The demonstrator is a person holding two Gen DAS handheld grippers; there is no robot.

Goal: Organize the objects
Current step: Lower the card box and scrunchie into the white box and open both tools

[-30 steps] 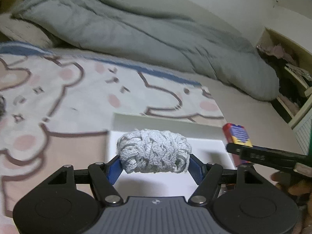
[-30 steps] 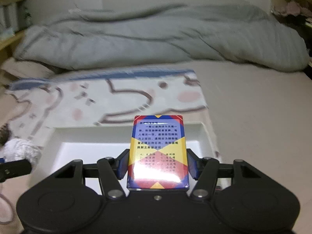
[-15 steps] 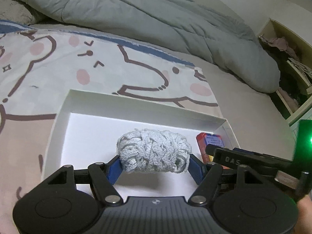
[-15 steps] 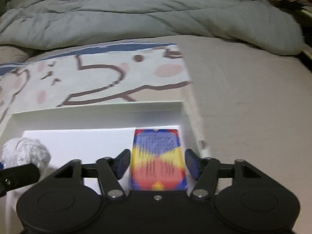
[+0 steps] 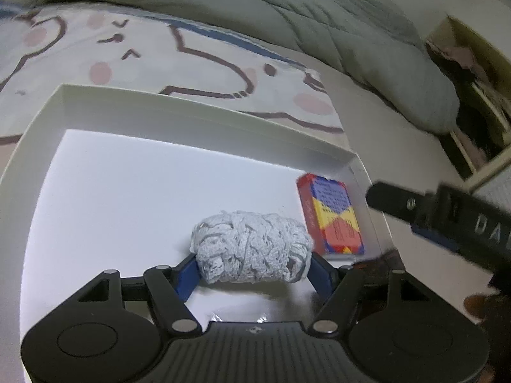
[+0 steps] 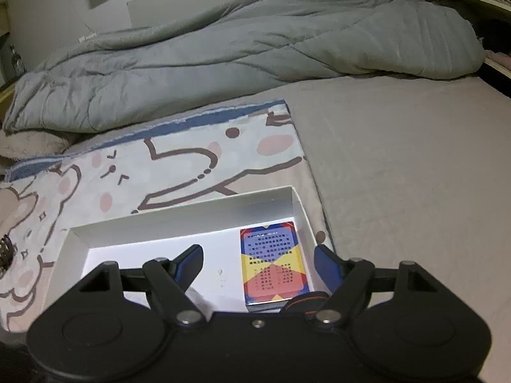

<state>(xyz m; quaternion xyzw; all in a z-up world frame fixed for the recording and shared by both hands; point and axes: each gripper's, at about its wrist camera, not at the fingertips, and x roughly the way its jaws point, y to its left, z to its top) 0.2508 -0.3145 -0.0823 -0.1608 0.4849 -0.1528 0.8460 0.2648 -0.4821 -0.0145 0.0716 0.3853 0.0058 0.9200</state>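
A grey duvet (image 6: 242, 51) lies bunched across the bed from nine to three o'clock; below it spreads a bear-print blanket (image 6: 179, 166), with the white box (image 5: 204, 124) resting on it; inside the box, at about three o'clock against the right wall, the card pack (image 6: 273, 263) lies flat, touching neither blue finger of the right gripper (image 6: 258, 260), whose jaws stand wide apart above it; the left gripper (image 5: 252, 265) has its jaws closed on the grey yarn ball (image 5: 252, 247), held over the box floor, just left of the card pack.
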